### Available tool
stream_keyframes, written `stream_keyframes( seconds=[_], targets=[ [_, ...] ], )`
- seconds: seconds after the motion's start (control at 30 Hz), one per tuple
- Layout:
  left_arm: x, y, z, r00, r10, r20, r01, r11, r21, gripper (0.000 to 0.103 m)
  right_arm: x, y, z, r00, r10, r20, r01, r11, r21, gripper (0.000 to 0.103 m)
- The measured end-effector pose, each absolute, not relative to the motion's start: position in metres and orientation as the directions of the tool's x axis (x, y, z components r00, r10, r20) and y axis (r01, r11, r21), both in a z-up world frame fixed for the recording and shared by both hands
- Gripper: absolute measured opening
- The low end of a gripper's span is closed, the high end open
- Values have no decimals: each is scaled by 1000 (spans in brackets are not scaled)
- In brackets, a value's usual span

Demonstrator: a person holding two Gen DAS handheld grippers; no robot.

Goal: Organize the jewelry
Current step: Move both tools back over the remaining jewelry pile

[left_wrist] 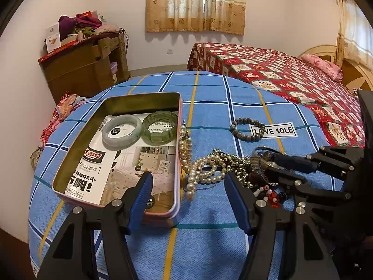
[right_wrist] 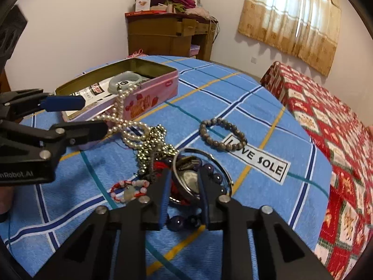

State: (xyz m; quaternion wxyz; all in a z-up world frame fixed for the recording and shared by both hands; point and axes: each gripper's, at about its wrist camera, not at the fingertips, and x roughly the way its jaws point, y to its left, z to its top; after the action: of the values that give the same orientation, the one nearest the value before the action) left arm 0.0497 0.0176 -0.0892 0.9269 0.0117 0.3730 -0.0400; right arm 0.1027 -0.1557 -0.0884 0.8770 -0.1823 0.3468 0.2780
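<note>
On a table draped in a blue checked cloth printed with a "LOVE SOLE" label, an open pink tin sits toward the left. It is lined with a printed leaflet and contains a pale jade bangle and a dark green bangle, side by side and touching. A pearl necklace is draped over the tin's right rim and runs into a tangled heap of jewelry on the cloth. A grey bead bracelet lies apart, just beside the label.

The left gripper hovers wide open, one finger over the tin's near end, the other over the cloth beside the pearls, holding nothing. The right gripper is narrowed to a slim gap down in the heap, its fingers either side of a metal watch ringed by a silver bangle and purple beads; firm contact cannot be confirmed. A red-and-white bead bracelet lies just left.

Room: pale walls, a bed with red patterned cover, beige curtains, and a cluttered wooden desk.
</note>
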Motion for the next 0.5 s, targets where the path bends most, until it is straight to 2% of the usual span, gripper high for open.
stream_keyframes(
  seconds=[0.03,0.07,0.3,0.47,0.5],
  targets=[
    [49,18,-88,720,-67,-690,83,997,-11,64,102,-155,-88,602,363,-711,-616,778,-125,10],
    [49,18,-87,722,-69,-688,83,996,-12,64,101,-156,-88,600,368,-711,-618,777,-120,9],
    [48,14,-86,724,-86,-685,106,994,-13,64,106,-152,-90,580,373,-724,-631,768,-109,8],
    [48,12,-83,735,-89,-673,126,992,6,64,103,-160,-82,615,387,-687,-603,792,-93,8],
    [50,12,-82,734,-90,-673,128,992,6,61,103,-162,-80,622,389,-680,-597,797,-90,8]
  ],
)
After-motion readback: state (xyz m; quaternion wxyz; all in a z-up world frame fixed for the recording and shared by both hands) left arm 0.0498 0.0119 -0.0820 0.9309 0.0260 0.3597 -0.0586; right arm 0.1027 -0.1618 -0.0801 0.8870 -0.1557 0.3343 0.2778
